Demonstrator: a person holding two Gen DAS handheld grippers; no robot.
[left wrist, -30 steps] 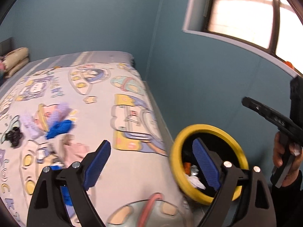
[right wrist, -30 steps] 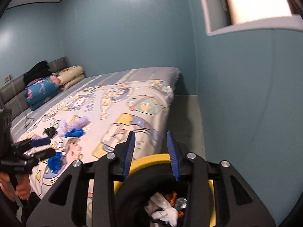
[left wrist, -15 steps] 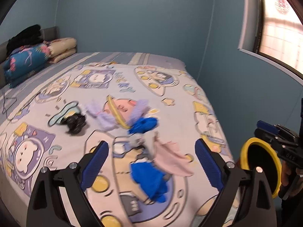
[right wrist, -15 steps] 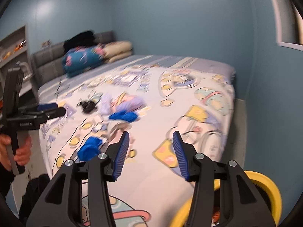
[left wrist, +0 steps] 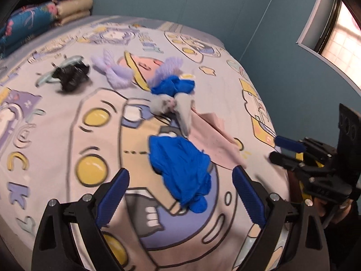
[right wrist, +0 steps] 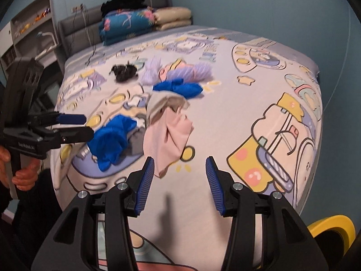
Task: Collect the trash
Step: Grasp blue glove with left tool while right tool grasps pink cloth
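Crumpled litter lies on the cartoon-print bedspread [left wrist: 67, 135]. Nearest is a blue wad [left wrist: 180, 167] [right wrist: 112, 140], with a pink sheet [left wrist: 212, 135] [right wrist: 171, 135] beside it and a grey-white scrap [left wrist: 178, 106] behind. Farther back lie a second blue wad [left wrist: 173, 85] [right wrist: 178, 88], purple pieces [left wrist: 117, 72] [right wrist: 189, 72] and a black bag [left wrist: 70, 76] [right wrist: 124, 70]. My left gripper [left wrist: 180, 178] [right wrist: 76, 126] hovers open just short of the near blue wad. My right gripper [right wrist: 180, 171] [left wrist: 286, 151] is open and holds nothing, its fingers just short of the pink sheet's near corner.
The yellow-rimmed bin [right wrist: 331, 223] stands on the floor off the bed's near right corner. Folded bedding [right wrist: 135, 24] is stacked at the headboard, and shelves [right wrist: 29, 29] stand to its left. A blue wall with a window [left wrist: 338, 29] runs along the right.
Both grippers swung away from the bin and down toward the bed. The litter pile now fills both views and looks much closer. The right jaws stand wider apart than a second ago.
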